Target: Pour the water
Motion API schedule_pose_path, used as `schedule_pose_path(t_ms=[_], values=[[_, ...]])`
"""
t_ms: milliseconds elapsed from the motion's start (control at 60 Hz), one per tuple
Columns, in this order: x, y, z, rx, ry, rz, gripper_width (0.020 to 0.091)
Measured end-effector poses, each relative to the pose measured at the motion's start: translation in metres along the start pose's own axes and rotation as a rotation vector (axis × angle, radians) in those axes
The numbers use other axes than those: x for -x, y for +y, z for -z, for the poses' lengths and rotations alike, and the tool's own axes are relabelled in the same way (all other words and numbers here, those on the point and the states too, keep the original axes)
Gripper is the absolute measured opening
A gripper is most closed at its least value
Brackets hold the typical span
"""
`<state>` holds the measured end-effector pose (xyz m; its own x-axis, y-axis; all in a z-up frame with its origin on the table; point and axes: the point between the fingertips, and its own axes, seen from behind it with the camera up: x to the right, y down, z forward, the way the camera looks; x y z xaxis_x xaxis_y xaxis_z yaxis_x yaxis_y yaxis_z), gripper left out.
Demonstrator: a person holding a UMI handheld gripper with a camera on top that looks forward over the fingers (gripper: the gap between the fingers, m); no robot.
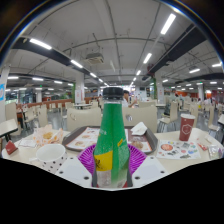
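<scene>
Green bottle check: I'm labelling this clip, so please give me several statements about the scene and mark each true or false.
1. The green bottle stands upright between the gripper fingers. True.
2. The bottle's cap is off. False: a dark cap is on it.
3. A red cup stands on the table, off to the bottle's side. True.
4. The white bowl sits on top of the bottle. False: it rests on the table beside it.

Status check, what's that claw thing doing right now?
Gripper shut on green bottle, held upright. White bowl just beyond the fingers to one side, red cup farther off. Nothing blocking.
</scene>
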<state>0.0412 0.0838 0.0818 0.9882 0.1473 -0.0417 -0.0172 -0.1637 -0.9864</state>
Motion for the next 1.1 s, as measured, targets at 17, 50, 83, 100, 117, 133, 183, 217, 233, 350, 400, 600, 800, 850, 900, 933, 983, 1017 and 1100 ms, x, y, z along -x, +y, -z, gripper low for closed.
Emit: schedule_pose_path(t_ms=[17, 50, 83, 100, 117, 133, 183, 217, 233, 350, 400, 600, 800, 850, 900, 933, 983, 1017, 1100], values=[[0.001, -0.003, 0.0, -0.019, -0.003, 0.011, 0.0399], [0.003, -0.002, 0.001, -0.021, -0.008, 0.036, 0.0407], [0.005, -0.002, 0.001, -0.029, -0.009, 0.067, 0.0412], [0.006, -0.002, 0.001, -0.033, -0.007, 0.076, 0.0412], [0.006, -0.003, 0.001, -0.037, -0.005, 0.075, 0.0413], [0.006, -0.002, 0.001, -0.032, -0.002, 0.073, 0.0411], [0.005, -0.002, 0.001, -0.03, -0.003, 0.068, 0.0411], [0.005, -0.002, 0.0, -0.03, -0.004, 0.061, 0.0412], [0.005, -0.002, 0.0, -0.031, -0.005, 0.059, 0.0412], [0.005, -0.003, 0.001, -0.033, -0.007, 0.06, 0.0463], [0.006, -0.003, 0.002, -0.033, -0.008, 0.062, 0.0509], [-0.01, 0.003, 0.028, 0.029, 0.059, 0.078, 0.0844], [-0.005, -0.005, 0.117, 0.069, 0.074, 0.009, 0.0852], [0.001, -0.007, 0.145, 0.069, 0.071, 0.005, 0.0853], [0.008, -0.008, 0.173, 0.062, 0.072, 0.002, 0.0851], [0.012, -0.008, 0.191, 0.059, 0.079, -0.004, 0.0848], [0.021, -0.007, 0.219, 0.068, 0.088, -0.01, 0.0851], [0.028, -0.007, 0.237, 0.072, 0.094, -0.011, 0.0848], [0.045, -0.006, 0.278, 0.079, 0.106, 0.003, 0.0849]])
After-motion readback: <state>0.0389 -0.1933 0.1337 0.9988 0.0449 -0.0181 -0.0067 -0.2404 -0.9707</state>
